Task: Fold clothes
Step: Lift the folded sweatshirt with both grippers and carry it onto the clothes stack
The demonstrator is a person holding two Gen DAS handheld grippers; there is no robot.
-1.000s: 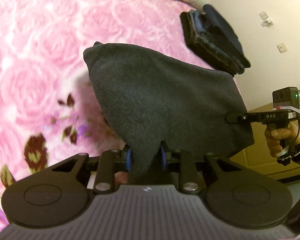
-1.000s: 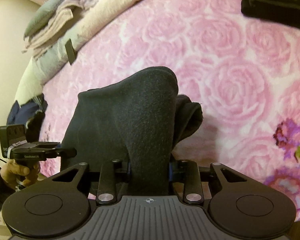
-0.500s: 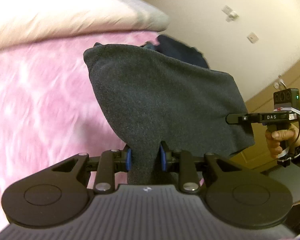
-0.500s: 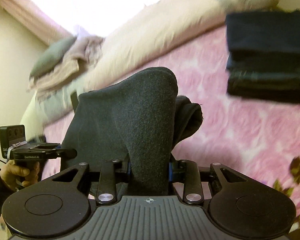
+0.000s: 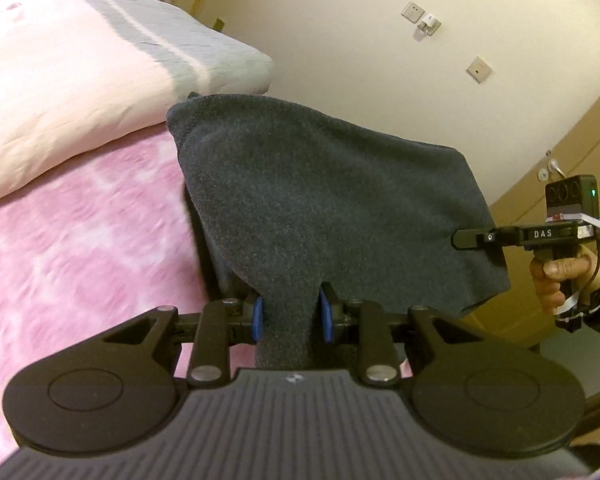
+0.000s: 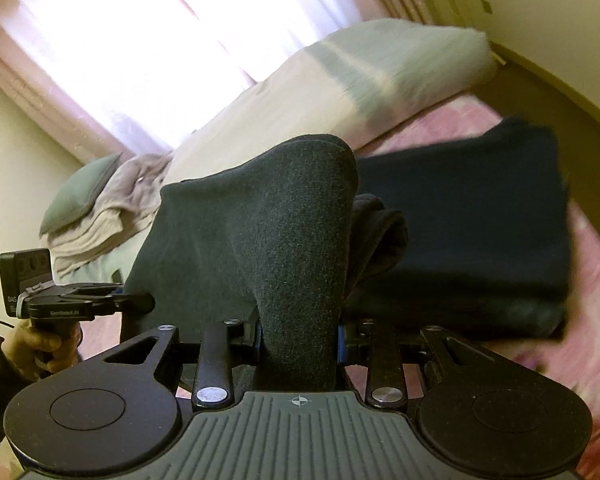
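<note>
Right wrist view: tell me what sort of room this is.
Most likely a bedroom. A pink rose-patterned blanket covers a bed, a pale folded quilt with a grey band lies at its far side, and light curtains over a bright window hang behind it.

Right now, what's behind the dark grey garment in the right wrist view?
Behind the dark grey garment lies a folded dark stack on the pink blanket, beyond it a pale pillow. The stack's near-left part is covered.
</note>
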